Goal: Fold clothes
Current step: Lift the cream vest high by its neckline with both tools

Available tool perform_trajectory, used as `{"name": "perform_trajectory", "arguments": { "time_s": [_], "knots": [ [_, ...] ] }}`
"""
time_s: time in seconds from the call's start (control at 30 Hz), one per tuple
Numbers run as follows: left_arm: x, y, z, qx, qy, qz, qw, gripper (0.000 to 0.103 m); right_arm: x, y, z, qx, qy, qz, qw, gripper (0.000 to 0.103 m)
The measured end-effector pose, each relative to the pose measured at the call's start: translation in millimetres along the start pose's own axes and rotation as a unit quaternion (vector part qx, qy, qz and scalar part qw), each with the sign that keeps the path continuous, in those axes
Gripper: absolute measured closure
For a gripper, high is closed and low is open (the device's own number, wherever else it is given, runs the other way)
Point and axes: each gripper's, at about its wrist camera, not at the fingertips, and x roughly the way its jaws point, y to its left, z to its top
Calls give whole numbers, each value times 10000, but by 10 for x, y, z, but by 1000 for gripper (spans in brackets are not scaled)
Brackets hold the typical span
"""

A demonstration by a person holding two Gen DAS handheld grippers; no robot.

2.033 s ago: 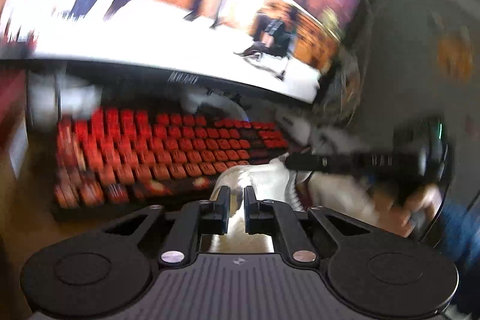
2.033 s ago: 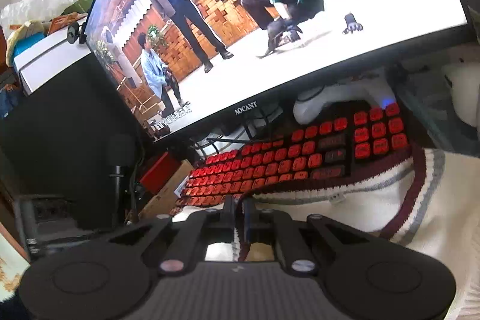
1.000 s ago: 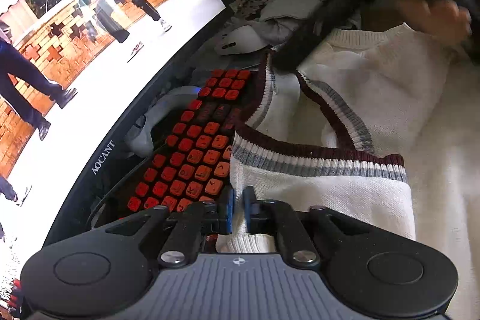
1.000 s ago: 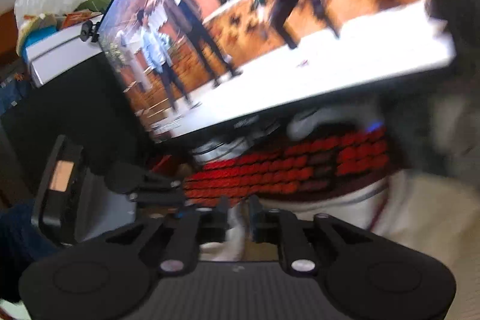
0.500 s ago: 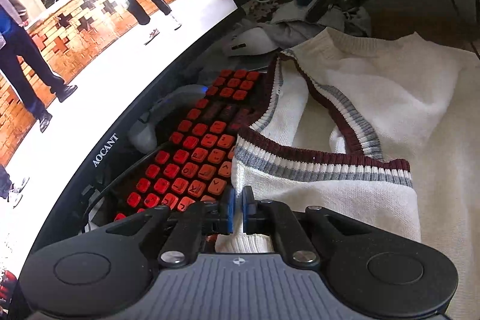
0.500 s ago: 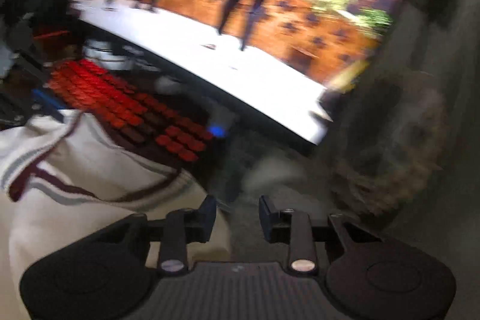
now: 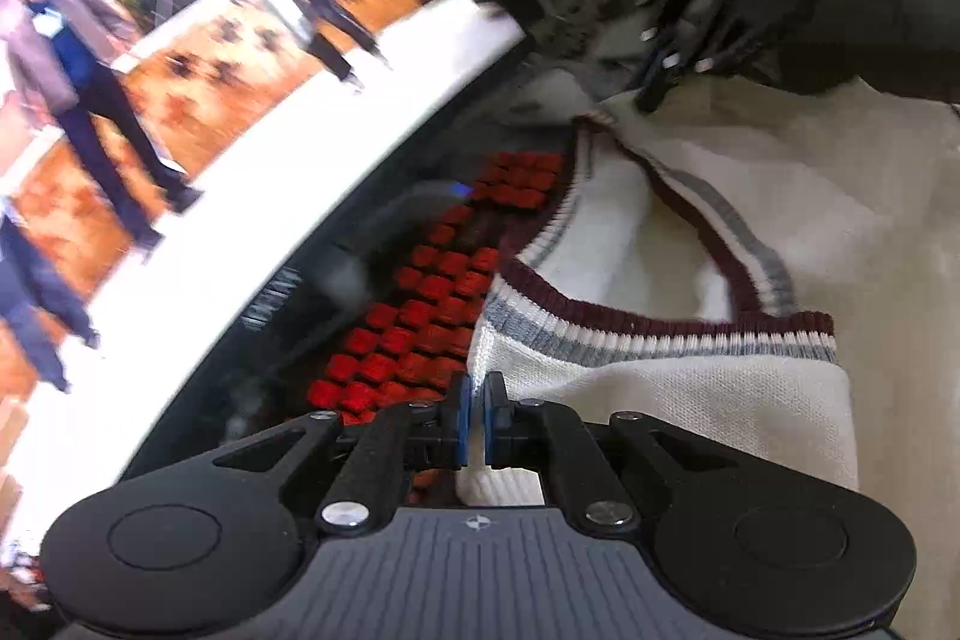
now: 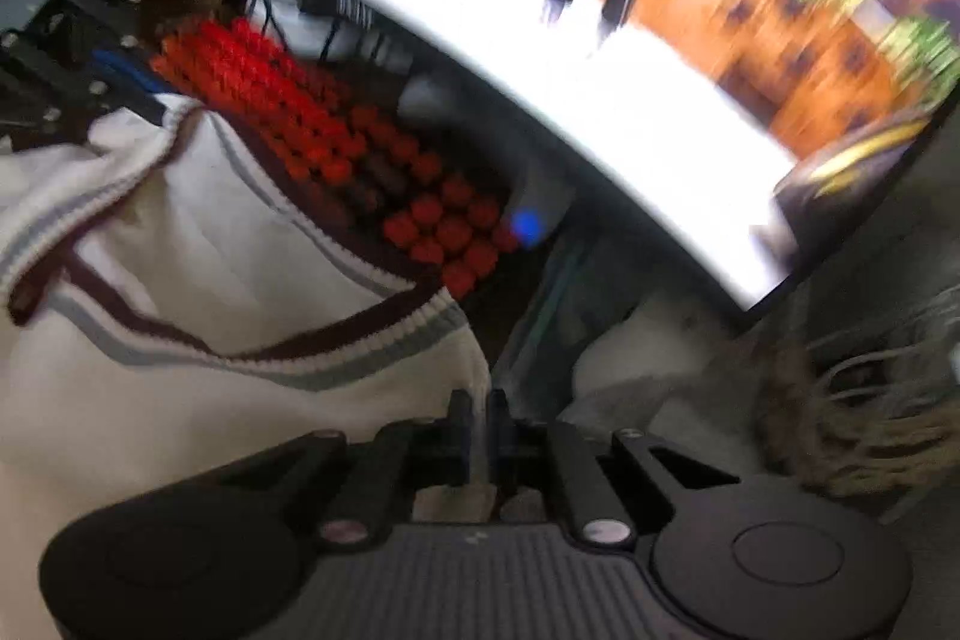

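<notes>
A cream knitted V-neck vest [image 7: 750, 196] with maroon and grey trim lies spread on the desk, its neckline draped over the keyboard. My left gripper [image 7: 477, 418] is shut on one shoulder edge of the vest. My right gripper [image 8: 478, 433] has its fingers closed on the other shoulder corner of the vest [image 8: 210, 400]. From the left wrist view, the right gripper [image 7: 654, 91] shows at the vest's far corner with a hand behind it. The left gripper [image 8: 150, 103] appears at the far left corner in the right wrist view.
A red-keyed keyboard [image 7: 432, 292] lies partly under the neckline, in front of a large curved monitor [image 7: 240, 100] that shows a video. A white mouse-like object [image 8: 636, 352] and a woven rope bundle [image 8: 852, 418] sit beside the monitor's right end.
My right gripper has gone from open to shut on the vest's shoulder corner. My left gripper has kept its hold. Both views have shifted and are blurred.
</notes>
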Motion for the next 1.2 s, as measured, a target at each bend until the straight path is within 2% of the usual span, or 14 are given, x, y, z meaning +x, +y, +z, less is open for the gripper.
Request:
{"name": "perform_trajectory", "arguments": {
  "time_s": [0.07,0.17,0.27,0.33,0.43,0.6,0.73,0.83,0.9,1.0,1.07,1.1,1.17,1.2],
  "knots": [
    [-121,64,25,-4,-165,403,9991,99,-264,86,53,43,-367,-582,9976,99],
    [-388,237,135,-229,-498,817,9952,99,-655,186,201,64,-956,-1556,9832,99],
    [-752,317,344,-130,-912,1386,9861,99,-1042,246,395,-48,-1442,-2221,9643,99],
    [-1024,346,522,23,-1190,1804,9764,99,-1325,250,560,-119,-1743,-2615,9493,99],
    [-1478,405,785,122,-1618,2327,9589,99,-1706,129,794,78,-2153,-2835,9345,99],
    [-2318,440,1161,336,-2158,3048,9270,99,-2438,143,1118,143,-2918,-3227,9003,99],
    [-2932,451,1413,507,-2357,3449,9071,99,-3076,184,1347,192,-3366,-3405,8777,99],
    [-3410,399,1593,686,-2529,3717,8906,99,-3565,329,1440,18,-3774,-3620,8524,99],
    [-3722,369,1708,749,-2637,3837,8819,99,-3844,331,1522,7,-3772,-3763,8462,99],
    [-4073,243,1826,858,-2698,3855,8782,99,-4125,390,1526,31,-3867,-3732,8433,99],
    [-4228,120,1851,1145,-2800,3890,8701,99,-4265,460,1490,-131,-3894,-3894,8346,99],
    [-4270,115,1889,1176,-2722,3984,8679,99,-4311,445,1479,-19,-3894,-3875,8356,99],
    [-4360,131,1959,983,-2659,3916,8754,99,-4457,451,1418,79,-4019,-3624,8408,99],
    [-4382,132,1988,1021,-2631,3930,8752,99,-4490,469,1400,4,-4031,-3663,8387,99]
  ]
}}
